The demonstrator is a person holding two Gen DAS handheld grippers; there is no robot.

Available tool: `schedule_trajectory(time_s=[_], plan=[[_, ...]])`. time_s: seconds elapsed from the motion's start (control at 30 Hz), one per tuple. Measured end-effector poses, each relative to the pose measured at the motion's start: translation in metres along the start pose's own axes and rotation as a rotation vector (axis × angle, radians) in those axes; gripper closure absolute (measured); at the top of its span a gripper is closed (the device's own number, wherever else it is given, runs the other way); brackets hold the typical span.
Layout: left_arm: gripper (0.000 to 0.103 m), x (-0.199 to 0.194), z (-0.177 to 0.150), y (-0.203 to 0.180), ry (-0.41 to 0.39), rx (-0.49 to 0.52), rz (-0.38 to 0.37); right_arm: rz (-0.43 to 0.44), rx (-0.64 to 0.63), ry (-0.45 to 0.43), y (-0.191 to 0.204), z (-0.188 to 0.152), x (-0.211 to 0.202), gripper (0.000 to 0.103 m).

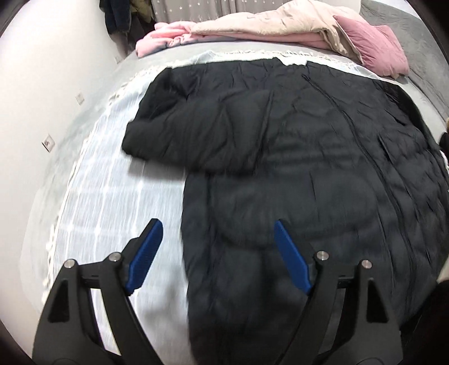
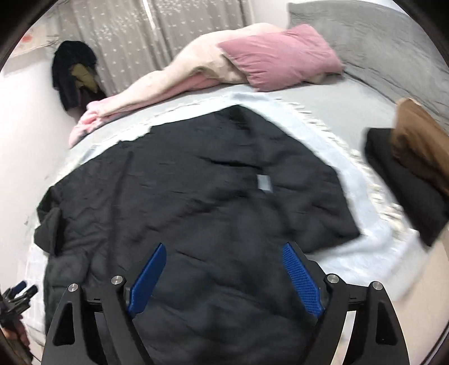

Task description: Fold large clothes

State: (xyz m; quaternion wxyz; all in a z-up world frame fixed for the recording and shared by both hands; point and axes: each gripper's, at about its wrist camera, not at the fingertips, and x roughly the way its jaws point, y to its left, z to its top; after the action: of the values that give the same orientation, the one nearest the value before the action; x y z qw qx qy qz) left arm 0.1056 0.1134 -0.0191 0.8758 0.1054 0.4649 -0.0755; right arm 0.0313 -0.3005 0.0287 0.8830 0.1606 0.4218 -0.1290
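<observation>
A large black padded jacket (image 1: 280, 157) lies spread flat on a pale checked throw (image 1: 112, 196) on the bed, one sleeve stretched out to the left. My left gripper (image 1: 217, 224) is open and empty, hovering over the jacket's left hem edge. In the right wrist view the jacket (image 2: 196, 196) fills the middle, with a small grey label showing. My right gripper (image 2: 224, 248) is open and empty above the jacket's lower part. The left gripper (image 2: 19, 292) shows at that view's lower left edge.
A beige duvet (image 1: 266, 25), pink blanket (image 1: 165, 36) and pink pillow (image 2: 280, 56) lie at the bed's far side. A brown and black folded pile (image 2: 409, 168) sits at the right. Dark clothes (image 2: 73, 73) hang by the curtain. A white wall (image 1: 42, 98) runs along the left.
</observation>
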Motion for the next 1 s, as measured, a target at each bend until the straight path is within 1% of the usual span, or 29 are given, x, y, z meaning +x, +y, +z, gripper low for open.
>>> schedule_trajectory(time_s=[0.07, 0.1, 0.13, 0.2, 0.23, 0.27, 0.33, 0.37, 0.4, 0.43, 0.47, 0.53, 0.6, 0.63, 0.67, 0.7, 0.77, 0.83, 0.87, 0.93, 1.0], plan=[[0.021, 0.014, 0.006, -0.011, -0.015, 0.012, 0.014, 0.047, -0.023, 0.027, 0.015, -0.005, 0.024, 0.017], [0.021, 0.023, 0.014, -0.015, -0.024, 0.025, 0.014, 0.061, -0.051, 0.056, 0.027, -0.012, 0.039, 0.017], [0.021, 0.032, 0.021, -0.02, -0.033, 0.042, 0.017, 0.063, -0.085, 0.103, 0.039, -0.019, 0.052, 0.017], [0.021, 0.048, 0.032, -0.029, -0.035, 0.076, 0.043, 0.096, -0.138, 0.161, 0.051, -0.031, 0.067, 0.017], [0.021, 0.058, 0.038, -0.034, -0.029, 0.091, 0.059, 0.106, -0.149, 0.157, 0.056, -0.033, 0.069, 0.017], [0.021, 0.065, 0.042, -0.037, -0.022, 0.097, 0.072, 0.1, -0.167, 0.133, 0.065, -0.033, 0.07, 0.017], [0.022, 0.084, 0.05, -0.04, -0.002, 0.09, 0.101, 0.069, -0.217, 0.099, 0.078, -0.031, 0.072, 0.017], [0.03, 0.093, 0.054, -0.039, -0.004, 0.081, 0.118, 0.061, -0.242, 0.087, 0.084, -0.03, 0.074, 0.017], [0.06, 0.098, 0.055, -0.038, -0.006, 0.075, 0.141, 0.054, -0.256, 0.082, 0.089, -0.03, 0.08, 0.017], [0.078, 0.102, 0.058, -0.033, 0.005, 0.064, 0.164, 0.049, -0.261, 0.087, 0.091, -0.03, 0.08, 0.017], [0.092, 0.103, 0.062, -0.029, 0.01, 0.043, 0.171, 0.042, -0.265, 0.101, 0.094, -0.03, 0.085, 0.017], [0.094, 0.085, 0.07, -0.006, -0.025, -0.047, 0.123, 0.039, -0.262, 0.133, 0.092, -0.029, 0.093, 0.017], [0.095, 0.062, 0.076, 0.017, -0.081, -0.081, 0.128, 0.038, -0.256, 0.144, 0.093, -0.03, 0.099, 0.017], [0.095, 0.044, 0.081, 0.036, -0.13, -0.097, 0.151, 0.031, -0.252, 0.141, 0.092, -0.028, 0.1, 0.017], [0.095, 0.032, 0.086, 0.05, -0.164, -0.108, 0.175, 0.02, -0.248, 0.137, 0.092, -0.027, 0.101, 0.017], [0.095, 0.018, 0.091, 0.07, -0.2, -0.125, 0.215, 0.01, -0.243, 0.134, 0.092, -0.025, 0.101, 0.017], [0.095, 0.0, 0.1, 0.111, -0.235, -0.167, 0.28, 0.001, -0.238, 0.127, 0.091, -0.026, 0.099, 0.017], [0.095, -0.011, 0.106, 0.156, -0.243, -0.225, 0.343, -0.003, -0.237, 0.129, 0.087, -0.027, 0.091, 0.017], [0.095, -0.015, 0.107, 0.172, -0.242, -0.245, 0.367, -0.006, -0.236, 0.127, 0.088, -0.025, 0.092, 0.017], [0.095, -0.015, 0.107, 0.214, -0.238, -0.296, 0.439, -0.014, -0.237, 0.12, 0.088, -0.025, 0.09, 0.017], [0.095, -0.009, 0.104, 0.246, -0.23, -0.341, 0.493, -0.034, -0.243, 0.115, 0.09, -0.025, 0.093, 0.017]])
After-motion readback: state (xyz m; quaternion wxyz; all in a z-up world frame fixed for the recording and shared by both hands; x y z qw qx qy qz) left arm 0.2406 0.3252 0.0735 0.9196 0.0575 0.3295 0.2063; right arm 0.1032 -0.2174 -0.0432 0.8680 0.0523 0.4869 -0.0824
